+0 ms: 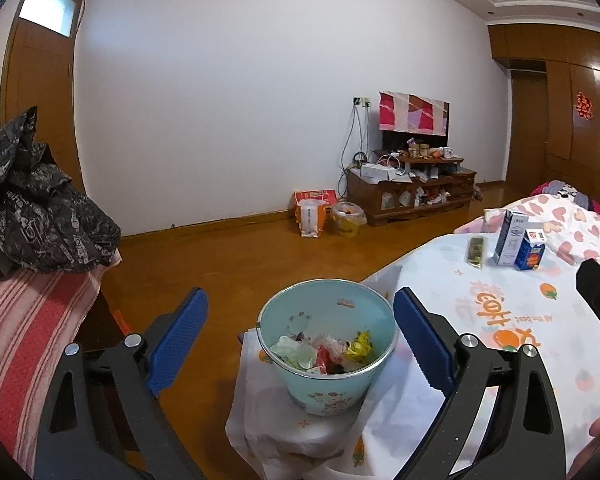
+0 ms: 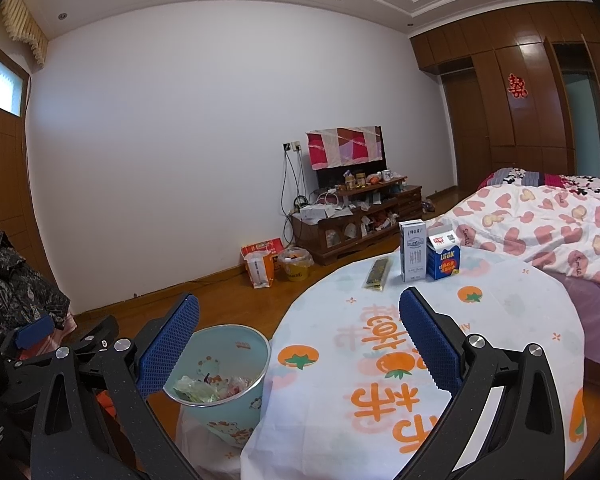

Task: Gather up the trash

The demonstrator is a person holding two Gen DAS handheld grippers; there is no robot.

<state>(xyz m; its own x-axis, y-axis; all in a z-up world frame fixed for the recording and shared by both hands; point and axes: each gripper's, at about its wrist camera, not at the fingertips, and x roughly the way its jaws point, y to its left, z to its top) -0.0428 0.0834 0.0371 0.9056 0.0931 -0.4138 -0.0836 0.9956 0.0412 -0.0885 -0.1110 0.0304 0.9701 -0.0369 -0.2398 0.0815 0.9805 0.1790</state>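
Note:
A light blue bucket (image 1: 328, 396) holding crumpled wrappers (image 1: 324, 354) stands on a low seat covered in white cloth, beside the round table (image 1: 500, 312). My left gripper (image 1: 300, 340) hovers over it, open, its blue pads either side of the rim without pressing. On the table's far side stand a tall white milk carton (image 2: 413, 250) and a small blue carton (image 2: 444, 258), with a dark flat wrapper (image 2: 378, 274) lying left of them. My right gripper (image 2: 298, 344) is open and empty above the table's near edge, the bucket (image 2: 228, 412) low to its left.
A bed with a heart-print quilt (image 2: 540, 220) lies right of the table. A dark jacket (image 1: 40, 208) is piled on a striped cushion at left. Across the wood floor are a cluttered TV stand (image 1: 412, 192) and shopping bags (image 1: 312, 216).

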